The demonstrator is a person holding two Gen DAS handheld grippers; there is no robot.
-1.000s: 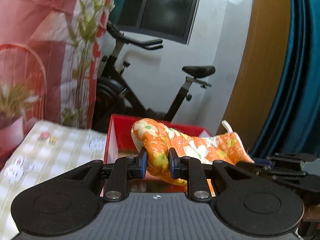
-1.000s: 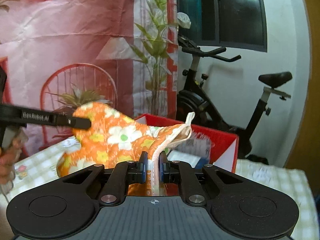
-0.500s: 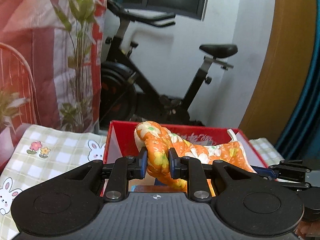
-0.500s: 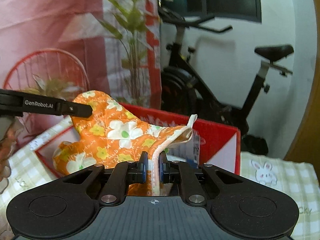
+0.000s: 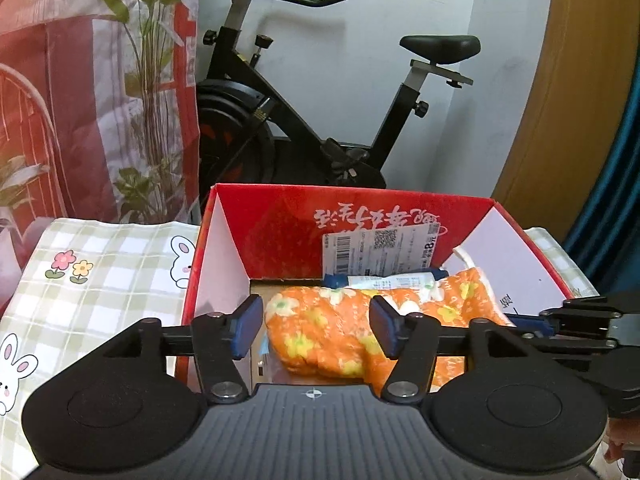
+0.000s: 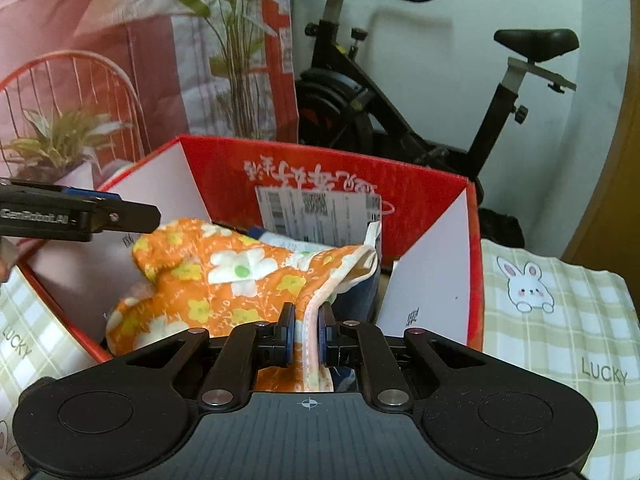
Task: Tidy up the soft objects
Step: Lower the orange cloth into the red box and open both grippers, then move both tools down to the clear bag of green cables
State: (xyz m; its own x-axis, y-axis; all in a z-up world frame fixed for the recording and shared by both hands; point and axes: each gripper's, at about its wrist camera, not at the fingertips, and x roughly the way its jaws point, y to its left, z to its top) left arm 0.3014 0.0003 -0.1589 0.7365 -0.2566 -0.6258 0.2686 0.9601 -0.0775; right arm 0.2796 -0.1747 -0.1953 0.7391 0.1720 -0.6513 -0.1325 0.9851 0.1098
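- The orange mitt lies in the red box. The left gripper is opening, its jaws clear of the cloth.
- The right gripper pinches the mitt's hem — best released low, then lifted straight out.
- Checked tablecloth beneath; exercise bike behind.

The mitt between the right claw's blue pads is quilted cloth, matt, with pale piping. Box ahead is glossy red card outside, plain white inside, with a paper label stuck on. Claws are matt black plastic with shiny metal screws. Checked tablecloth beside the box looks soft.
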